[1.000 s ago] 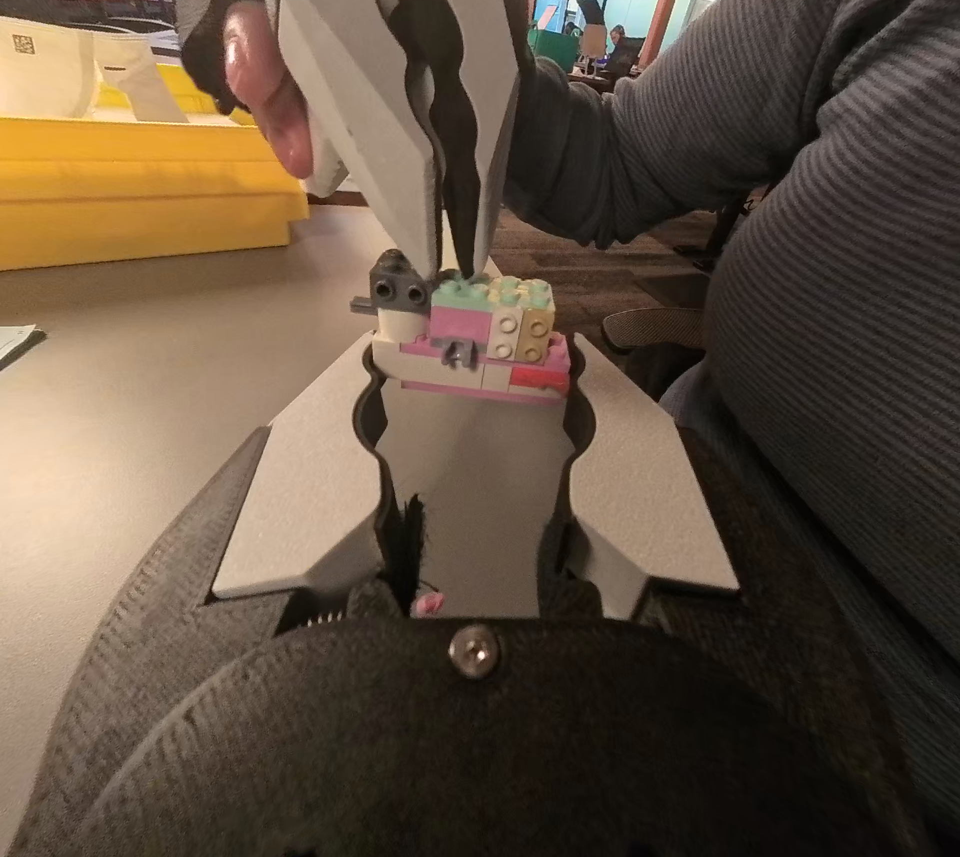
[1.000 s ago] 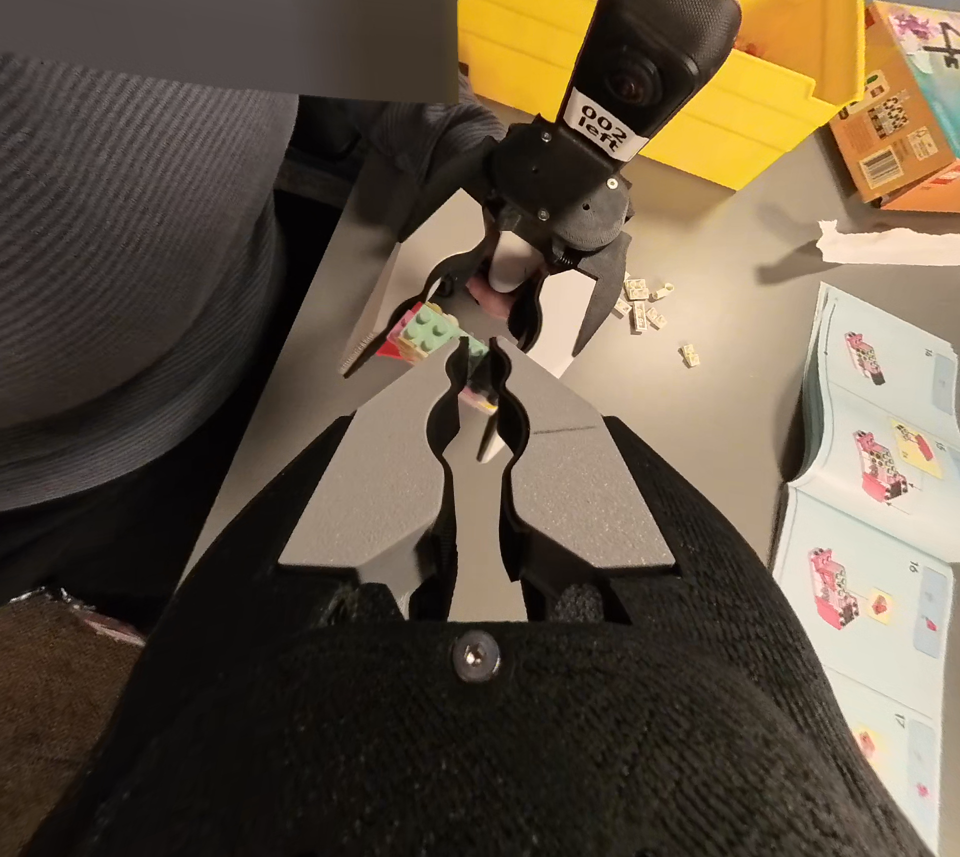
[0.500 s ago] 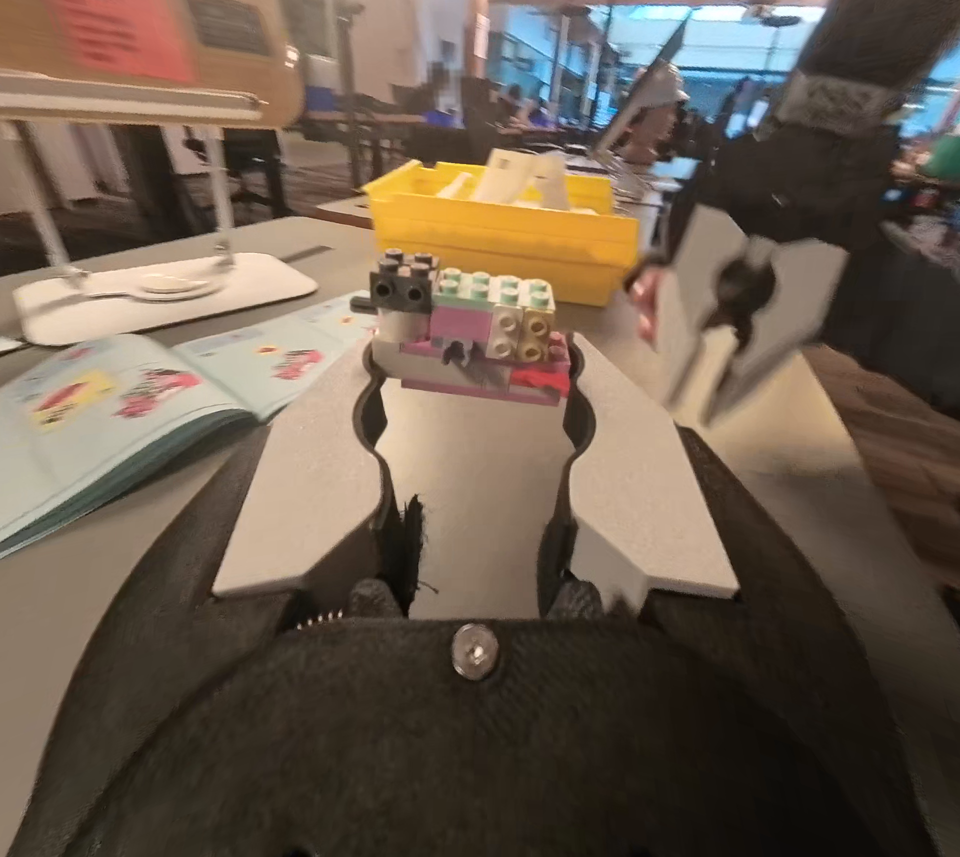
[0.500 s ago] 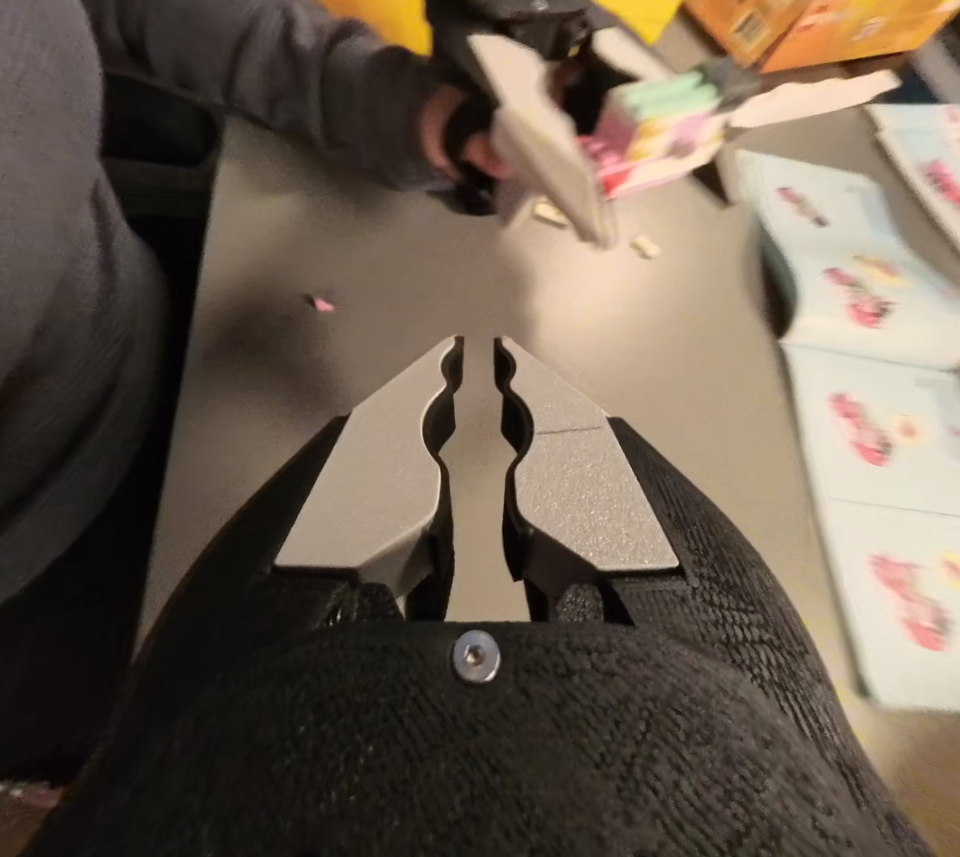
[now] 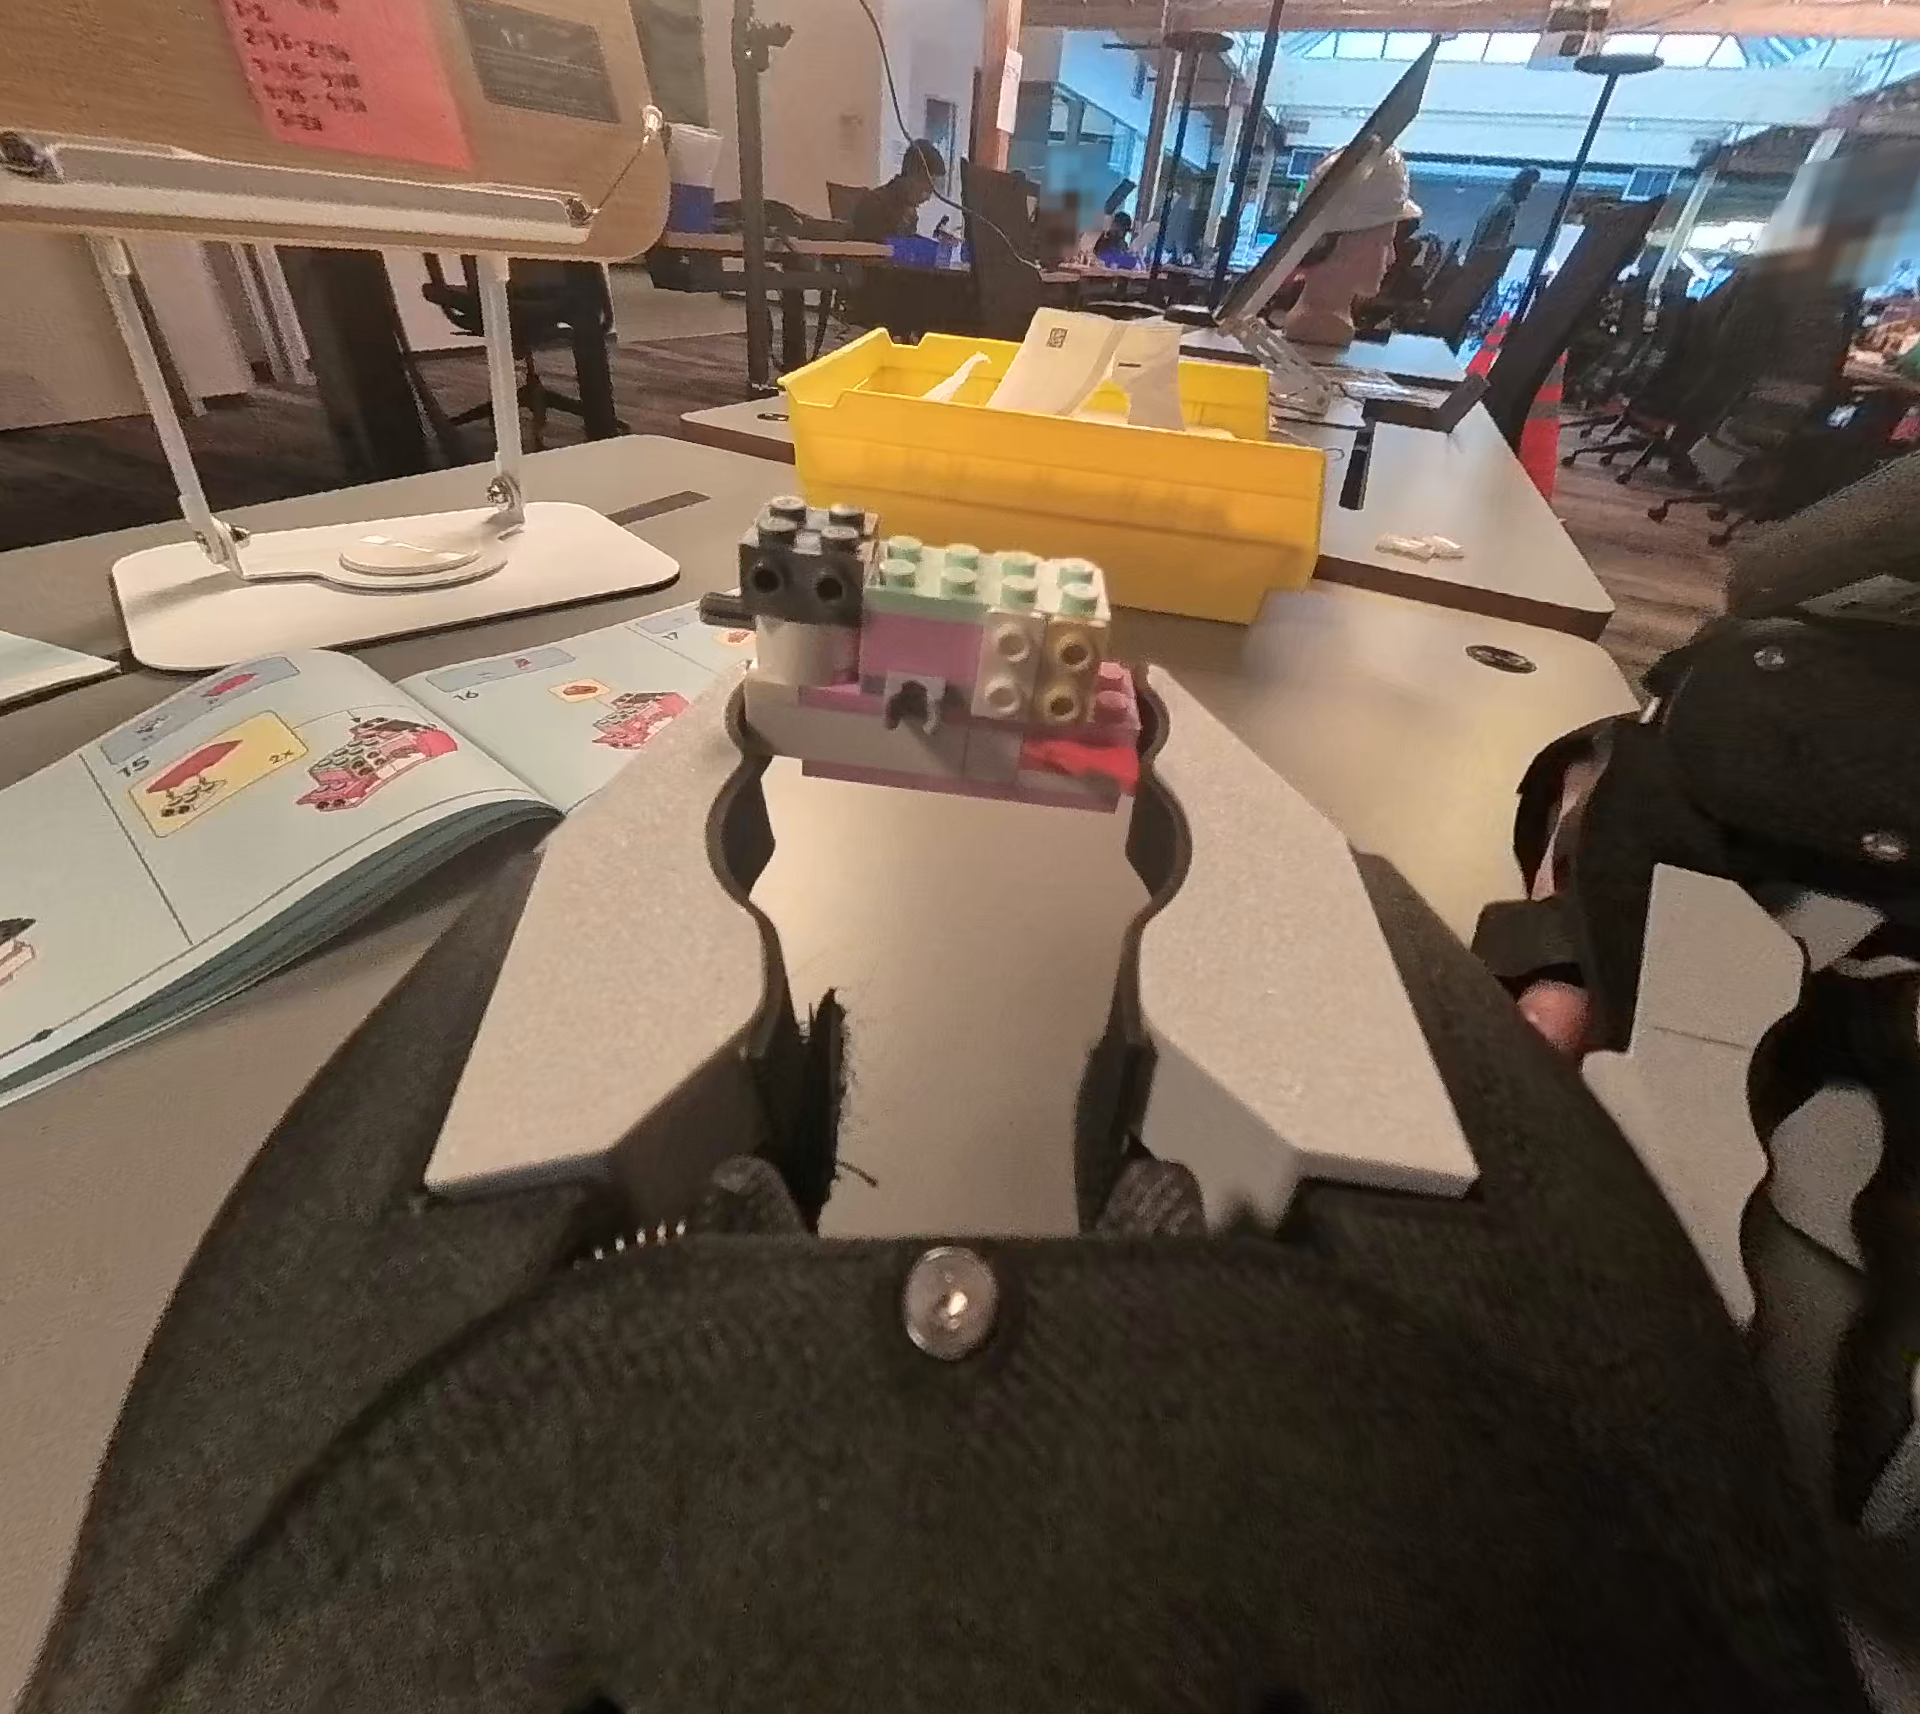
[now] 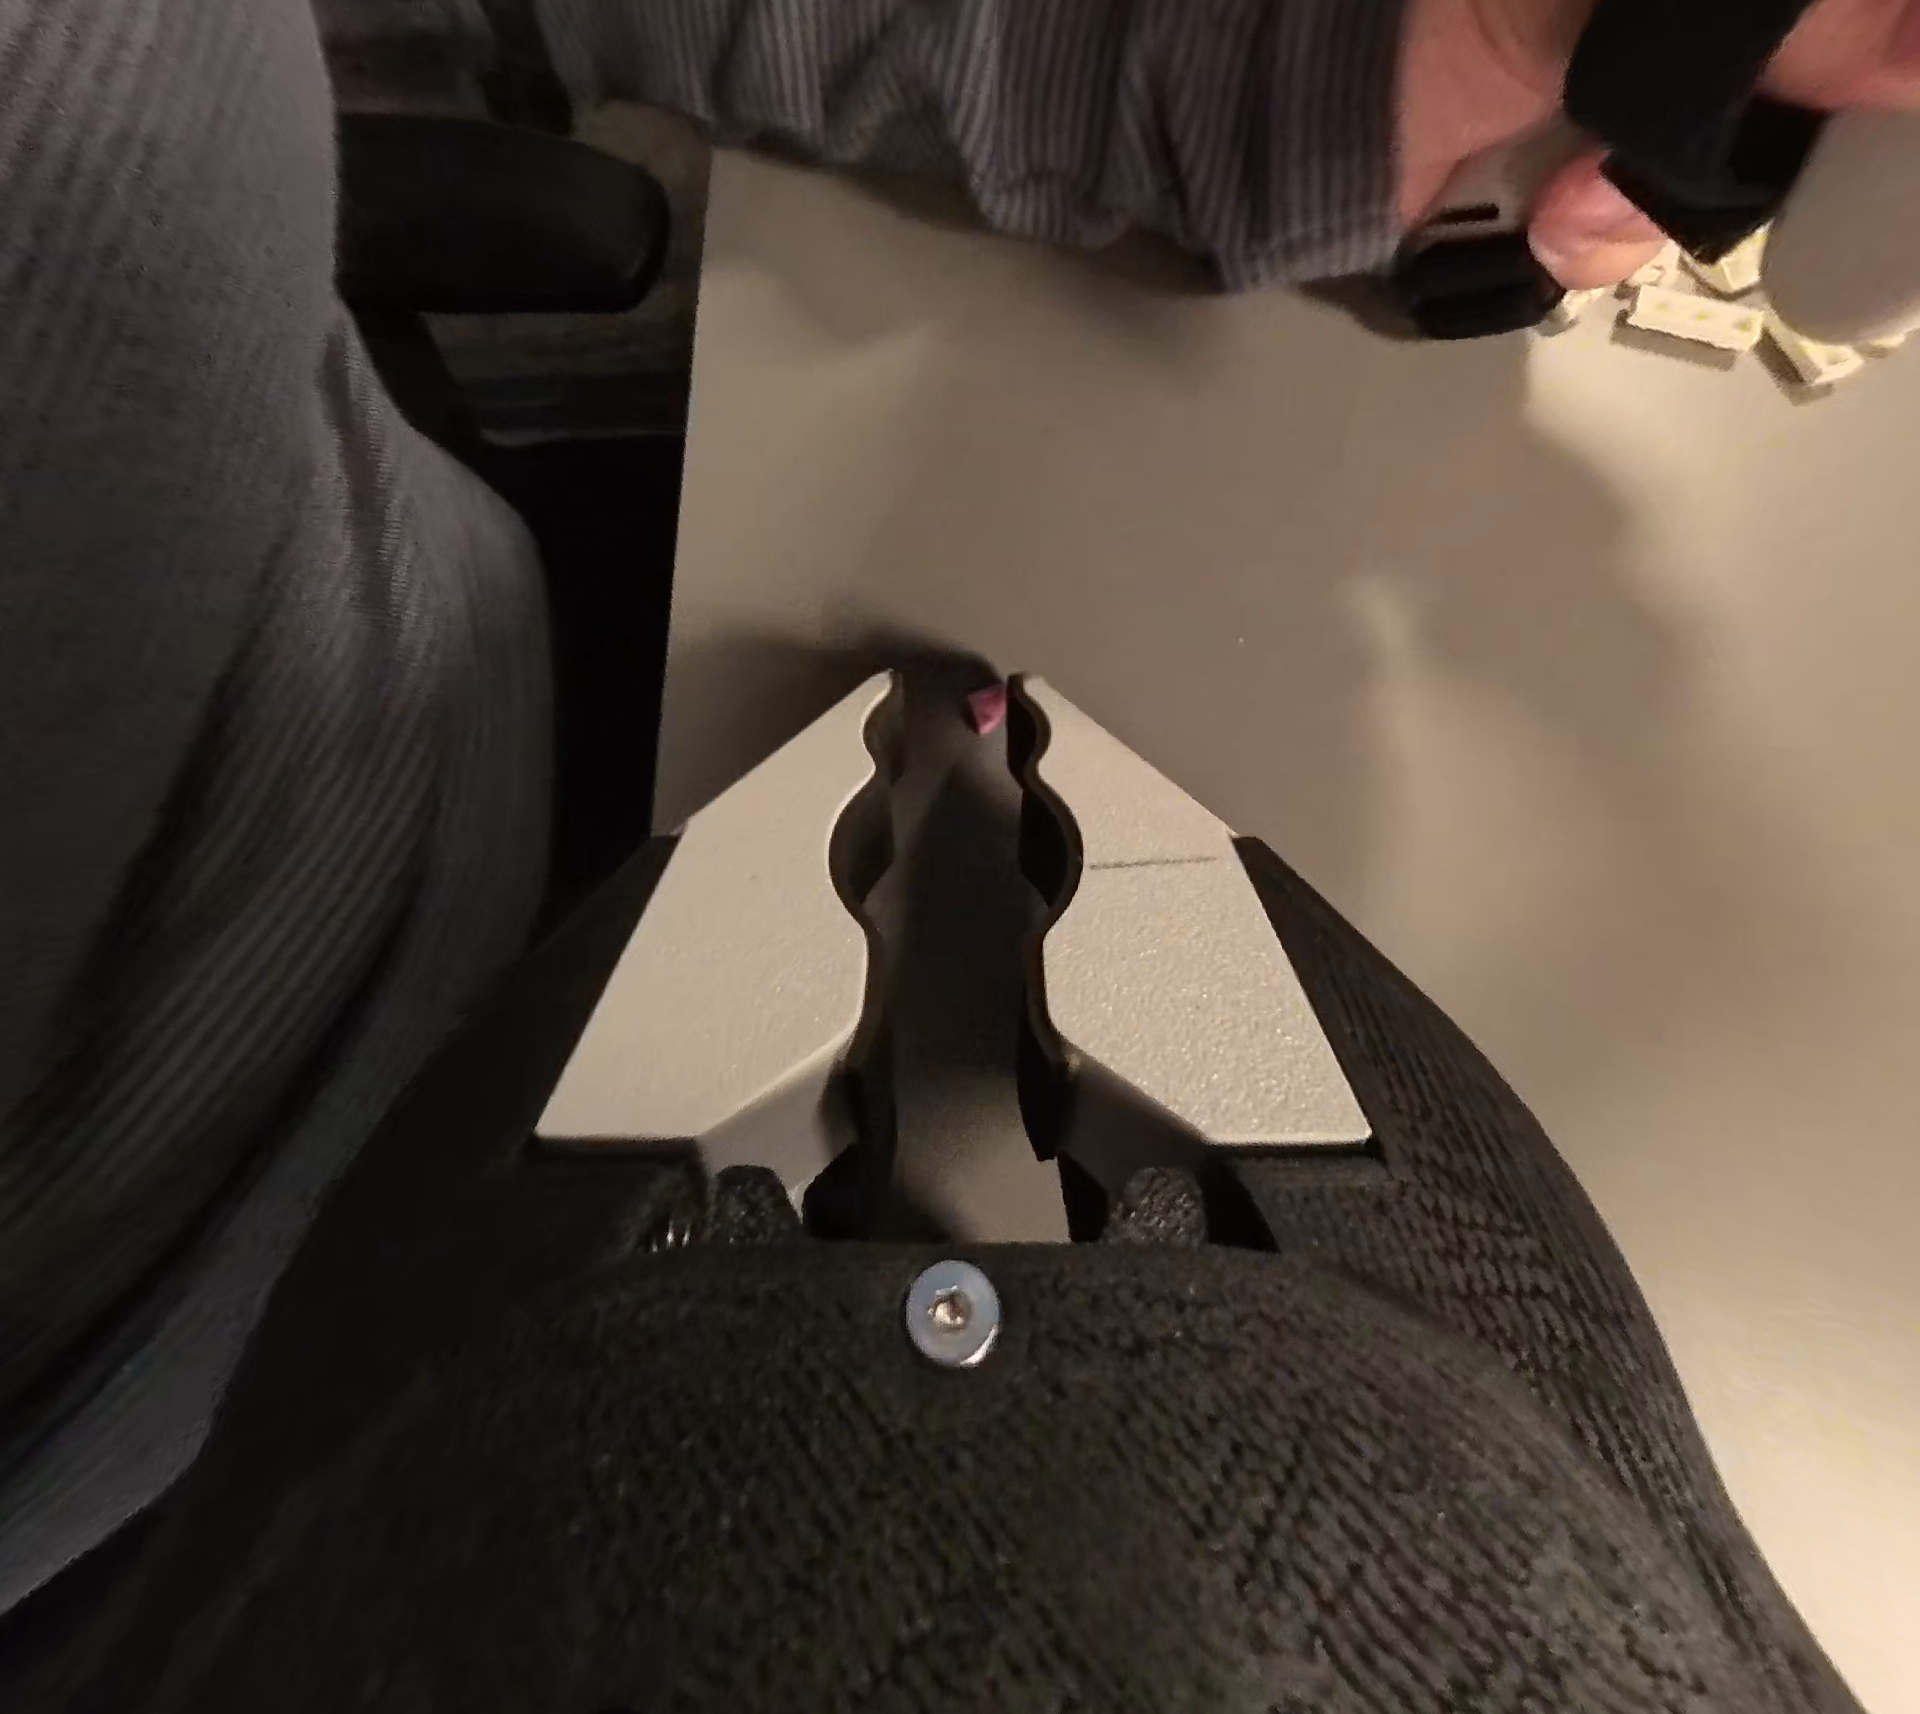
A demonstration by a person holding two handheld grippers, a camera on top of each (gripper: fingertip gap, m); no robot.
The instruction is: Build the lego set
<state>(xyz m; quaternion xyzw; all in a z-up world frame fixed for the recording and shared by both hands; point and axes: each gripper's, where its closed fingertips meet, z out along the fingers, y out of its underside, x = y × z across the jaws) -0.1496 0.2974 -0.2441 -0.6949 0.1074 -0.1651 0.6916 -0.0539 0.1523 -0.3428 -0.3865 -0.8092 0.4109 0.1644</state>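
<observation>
1. Pastel toy-brick model (image 5: pixel 940 688) – pink, mint, grey and black – sits clamped across the left gripper (image 5: pixel 943 734) tips, above the grey counter (image 5: pixel 1403 688).
2. Right gripper (image 6: pixel 954 696) – parted, a tiny pink piece (image 6: pixel 983 710) on the counter just inside one fingertip, ungripped.

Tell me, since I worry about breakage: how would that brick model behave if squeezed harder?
The brick model looks stiff, spanning the left gripper without sagging. Probably light. The black brick perched on one corner could pop off.
</observation>
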